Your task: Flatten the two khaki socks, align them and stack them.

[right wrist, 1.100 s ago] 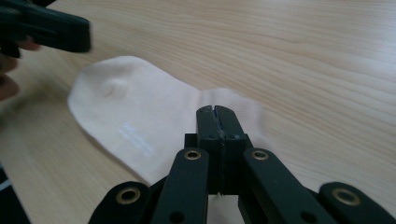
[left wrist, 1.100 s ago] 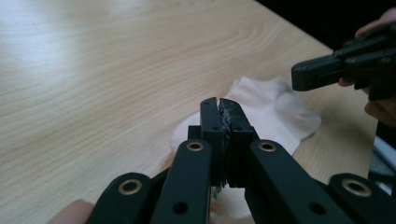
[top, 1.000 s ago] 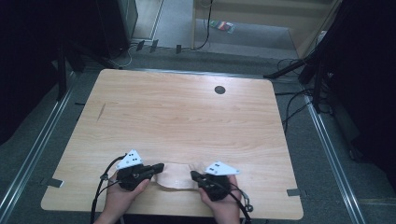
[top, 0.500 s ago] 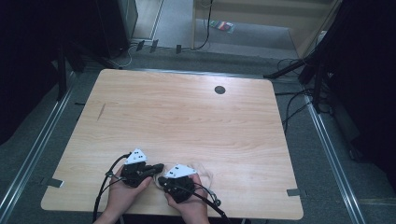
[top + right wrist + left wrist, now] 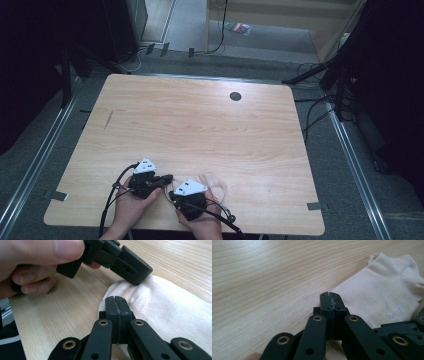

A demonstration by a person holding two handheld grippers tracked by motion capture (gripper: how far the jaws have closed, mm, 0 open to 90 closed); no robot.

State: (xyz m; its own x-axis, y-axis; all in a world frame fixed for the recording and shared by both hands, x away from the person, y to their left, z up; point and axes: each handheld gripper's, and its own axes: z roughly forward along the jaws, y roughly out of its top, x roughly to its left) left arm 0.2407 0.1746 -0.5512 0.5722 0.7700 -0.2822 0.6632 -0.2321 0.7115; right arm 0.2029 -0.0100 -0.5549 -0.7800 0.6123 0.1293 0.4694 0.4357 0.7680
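Observation:
A pale cream ankle sock [image 5: 212,180] lies near the table's front edge, by both hands. My left gripper [image 5: 329,293] has its jaws closed at the sock's [image 5: 382,297] near edge, with pale fibres in the seam between them. My right gripper [image 5: 115,298] is closed too, and the sock's [image 5: 160,307] fabric bunches around its tip. In the right gripper view the left gripper's black tip [image 5: 132,270] presses on the sock just beyond. In the high view the left gripper [image 5: 168,177] and right gripper [image 5: 173,193] sit almost touching.
The light wooden table [image 5: 200,125] has a round black cable hole [image 5: 235,96] at the back and a dark scratch [image 5: 108,119] at the left. Cables [image 5: 112,200] trail from both grippers over the front edge. Metal rails [image 5: 35,165] flank the table.
My right gripper has moved left along the front edge until it is next to the left gripper. The sock, earlier stretched between them, now lies bunched to the right of the grippers.

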